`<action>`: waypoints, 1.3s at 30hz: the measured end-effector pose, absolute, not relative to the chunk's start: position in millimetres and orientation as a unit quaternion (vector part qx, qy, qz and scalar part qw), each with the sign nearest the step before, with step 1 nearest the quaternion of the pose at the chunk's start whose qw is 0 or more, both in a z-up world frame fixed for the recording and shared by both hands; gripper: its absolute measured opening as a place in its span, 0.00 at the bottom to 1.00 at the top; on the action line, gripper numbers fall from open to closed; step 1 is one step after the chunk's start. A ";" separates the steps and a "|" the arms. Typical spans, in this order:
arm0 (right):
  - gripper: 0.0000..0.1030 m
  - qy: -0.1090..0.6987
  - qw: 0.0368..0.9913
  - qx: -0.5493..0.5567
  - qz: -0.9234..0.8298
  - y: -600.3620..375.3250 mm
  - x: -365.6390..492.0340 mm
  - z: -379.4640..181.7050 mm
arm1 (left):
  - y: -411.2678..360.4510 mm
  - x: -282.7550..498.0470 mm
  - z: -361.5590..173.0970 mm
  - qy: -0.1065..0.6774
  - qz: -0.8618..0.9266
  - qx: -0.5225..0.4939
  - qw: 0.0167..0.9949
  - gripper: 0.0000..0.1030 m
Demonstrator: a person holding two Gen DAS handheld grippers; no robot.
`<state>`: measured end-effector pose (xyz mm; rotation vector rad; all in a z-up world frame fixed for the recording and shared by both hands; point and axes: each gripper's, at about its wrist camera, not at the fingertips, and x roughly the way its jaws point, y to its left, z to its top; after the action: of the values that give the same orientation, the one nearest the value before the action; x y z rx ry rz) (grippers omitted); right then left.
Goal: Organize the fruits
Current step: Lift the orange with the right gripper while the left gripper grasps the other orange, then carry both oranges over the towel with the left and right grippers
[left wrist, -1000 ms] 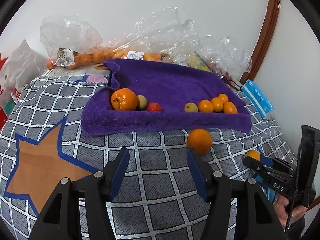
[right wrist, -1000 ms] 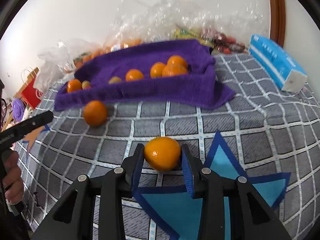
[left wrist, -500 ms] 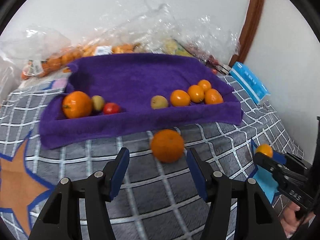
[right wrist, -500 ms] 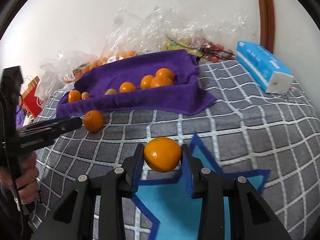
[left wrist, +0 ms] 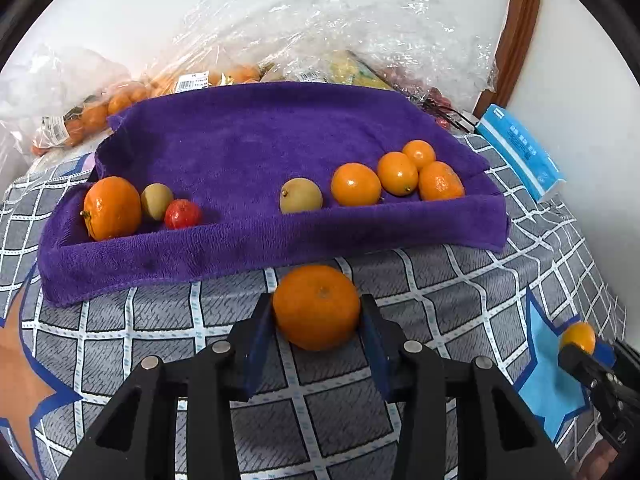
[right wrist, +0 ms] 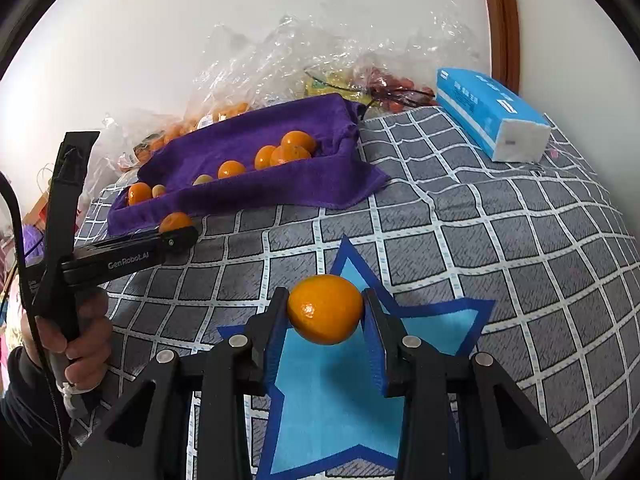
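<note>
My left gripper [left wrist: 317, 312] has its blue pads on both sides of a large orange [left wrist: 317, 306] that sits on the checked cloth just in front of the purple towel tray [left wrist: 248, 240]. The pads touch or nearly touch it. The tray holds an orange [left wrist: 112, 207], two small greenish fruits, a red fruit [left wrist: 183, 214] and several small oranges [left wrist: 400, 174]. My right gripper [right wrist: 325, 312] is shut on a small orange [right wrist: 325, 309] and holds it above a blue star patch [right wrist: 340, 392]. It shows at the right edge of the left wrist view [left wrist: 578, 338].
Clear plastic bags of fruit [left wrist: 280, 52] lie behind the tray against the white wall. A blue tissue pack [right wrist: 490, 114] lies at the far right. A brown door frame [left wrist: 516, 28] stands at the right. An orange star patch [left wrist: 16, 372] is at the left.
My left gripper has moved forward to the loose large orange and its jaws have narrowed around it. My right gripper has lifted slightly with its small orange.
</note>
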<state>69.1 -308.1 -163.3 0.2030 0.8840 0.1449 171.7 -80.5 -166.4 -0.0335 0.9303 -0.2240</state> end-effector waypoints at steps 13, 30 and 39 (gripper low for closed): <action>0.35 0.421 0.900 0.093 0.063 -284.4 72.3 -137.8 | -23.9 152.1 -146.5 0.440 -0.086 -0.063 0.892 0.39; 0.35 0.399 0.908 0.099 0.085 -244.0 104.8 -77.8 | 32.4 135.1 -100.7 0.403 -0.053 -0.076 0.910 0.39; 0.35 0.379 0.918 0.084 0.083 -247.0 131.8 -51.3 | 24.7 151.8 -71.3 0.382 -0.059 -0.069 0.920 0.39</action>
<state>131.8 -247.0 -51.2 0.1729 0.7801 0.1708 151.8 24.7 -71.3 -0.1411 0.7860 -0.1222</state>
